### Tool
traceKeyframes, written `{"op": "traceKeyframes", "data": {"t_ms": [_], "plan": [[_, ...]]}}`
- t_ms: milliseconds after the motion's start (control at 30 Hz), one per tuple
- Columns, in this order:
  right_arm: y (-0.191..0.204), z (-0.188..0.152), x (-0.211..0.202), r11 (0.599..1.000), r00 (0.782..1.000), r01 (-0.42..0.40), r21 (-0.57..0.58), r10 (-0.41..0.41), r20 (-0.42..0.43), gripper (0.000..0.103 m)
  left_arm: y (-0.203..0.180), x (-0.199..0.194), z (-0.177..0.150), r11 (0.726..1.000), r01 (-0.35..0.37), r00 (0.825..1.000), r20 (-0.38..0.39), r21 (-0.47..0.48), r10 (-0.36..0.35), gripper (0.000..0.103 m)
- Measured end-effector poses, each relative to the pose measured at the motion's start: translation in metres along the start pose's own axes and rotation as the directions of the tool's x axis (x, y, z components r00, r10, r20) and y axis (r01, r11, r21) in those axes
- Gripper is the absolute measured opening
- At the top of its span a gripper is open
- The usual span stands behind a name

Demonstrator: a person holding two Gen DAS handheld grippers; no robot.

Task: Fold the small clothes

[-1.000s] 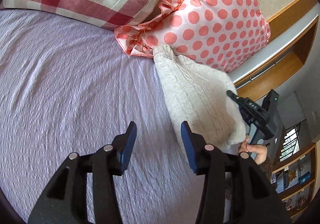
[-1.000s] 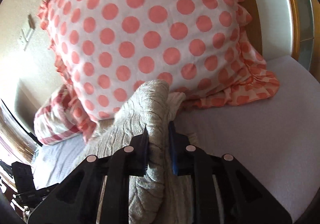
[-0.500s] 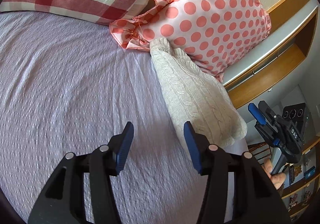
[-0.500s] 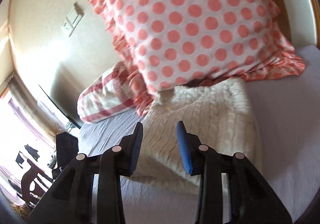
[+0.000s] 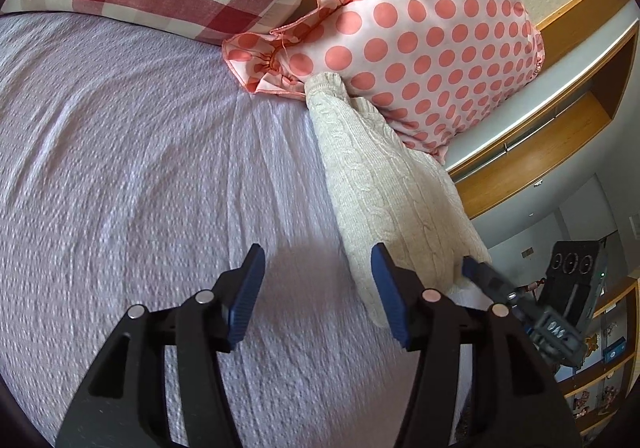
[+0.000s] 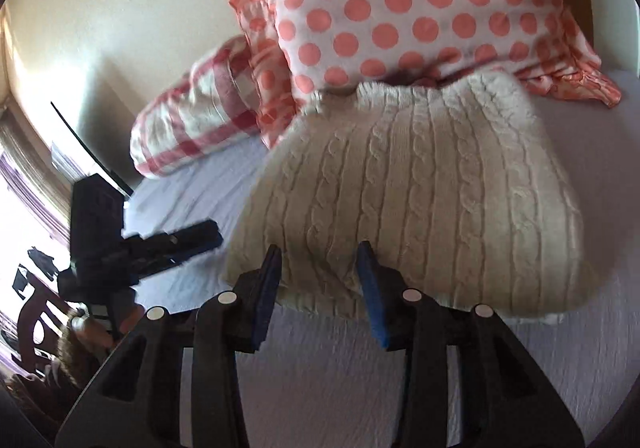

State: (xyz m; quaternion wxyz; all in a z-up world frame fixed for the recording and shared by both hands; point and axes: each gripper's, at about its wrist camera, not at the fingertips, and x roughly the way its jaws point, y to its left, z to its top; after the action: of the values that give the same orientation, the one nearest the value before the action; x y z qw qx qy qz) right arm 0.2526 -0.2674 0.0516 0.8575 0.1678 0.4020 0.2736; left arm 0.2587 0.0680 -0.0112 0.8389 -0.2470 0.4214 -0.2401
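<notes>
— two hand-held grippers, what's each doing?
— left hand-held gripper (image 5: 318, 284) hangs over the lilac bed cover (image 5: 132, 176), fingers spread, nothing held. right hand-held gripper (image 6: 320, 276) is parted too, at the sweater's near edge.
— and the sweater?
— cream cable-knit sweater (image 6: 420, 200) lies folded on the bed, touching the polka-dot pillow (image 6: 400, 4).

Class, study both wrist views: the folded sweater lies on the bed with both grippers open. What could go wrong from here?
1. The cream sweater lies near the bed's edge; a nudge might slide it off.
2. Its far end touches the polka-dot pillow; shifting either could undo the fold.
</notes>
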Motion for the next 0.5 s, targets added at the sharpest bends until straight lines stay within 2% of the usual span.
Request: {"op": "traceKeyframes", "data": {"t_ms": [67, 100, 133, 167, 200, 233, 300, 333, 367, 400, 433, 500], "plan": [[-0.01, 0.004, -0.016, 0.998, 0.997, 0.051, 0.037, -0.053, 0.06, 0.042, 0.0, -0.001, 0.0, 1.0, 0.003, 1.0, 0.003, -0.001, -0.003, 0.055], [-0.022, 0.004, -0.019, 0.993, 0.993, 0.091, 0.073, -0.096, 0.066, 0.049, 0.0, -0.001, 0.0, 1.0, 0.003, 1.0, 0.004, -0.002, -0.003, 0.055], [-0.038, 0.004, -0.014, 0.981, 0.987, 0.152, 0.123, -0.158, 0.04, 0.053, 0.0, -0.001, 0.0, 1.0, 0.006, 1.0, 0.004, -0.003, -0.006, 0.056], [-0.057, 0.003, -0.002, 0.967, 0.981, 0.193, 0.163, -0.192, -0.024, 0.054, 0.0, 0.0, 0.0, 1.0, 0.009, 1.0, 0.002, -0.005, -0.009, 0.056], [-0.074, -0.002, 0.01, 0.968, 0.986, 0.161, 0.191, -0.151, -0.066, 0.053, 0.0, 0.0, 0.0, 1.0, 0.012, 1.0, -0.001, -0.006, -0.012, 0.057], [-0.079, -0.004, 0.005, 0.973, 0.992, 0.125, 0.193, -0.123, -0.023, 0.052, 0.0, 0.001, 0.0, 1.0, 0.015, 1.0, -0.005, -0.007, -0.015, 0.059], [-0.082, 0.003, -0.004, 0.964, 0.996, 0.09, 0.249, -0.086, -0.028, 0.052, -0.002, 0.001, 0.004, 0.999, 0.032, 0.999, -0.015, -0.015, -0.032, 0.063], [-0.082, 0.008, -0.013, 0.961, 0.998, 0.053, 0.27, -0.056, 0.004, 0.054, -0.003, 0.001, 0.008, 0.999, 0.049, 0.999, -0.02, -0.024, -0.049, 0.067], [-0.084, 0.014, -0.021, 0.96, 0.998, 0.028, 0.279, -0.041, 0.041, 0.065, -0.005, 0.002, 0.013, 0.998, 0.059, 0.998, -0.022, -0.033, -0.06, 0.07], [-0.088, 0.02, -0.027, 0.958, 0.997, 0.025, 0.285, -0.045, 0.064, 0.082, -0.007, 0.004, 0.017, 0.997, 0.066, 0.997, -0.026, -0.037, -0.067, 0.076], [-0.092, 0.026, -0.027, 0.955, 0.996, 0.042, 0.292, -0.064, 0.064, 0.089, -0.011, 0.008, 0.023, 0.997, 0.069, 0.997, -0.035, -0.036, -0.07, 0.082], [-0.107, 0.036, -0.022, 0.941, 0.994, 0.09, 0.326, -0.104, 0.029, 0.091, -0.019, 0.021, 0.032, 0.997, 0.069, 0.995, -0.066, -0.027, -0.071, 0.083]]}}
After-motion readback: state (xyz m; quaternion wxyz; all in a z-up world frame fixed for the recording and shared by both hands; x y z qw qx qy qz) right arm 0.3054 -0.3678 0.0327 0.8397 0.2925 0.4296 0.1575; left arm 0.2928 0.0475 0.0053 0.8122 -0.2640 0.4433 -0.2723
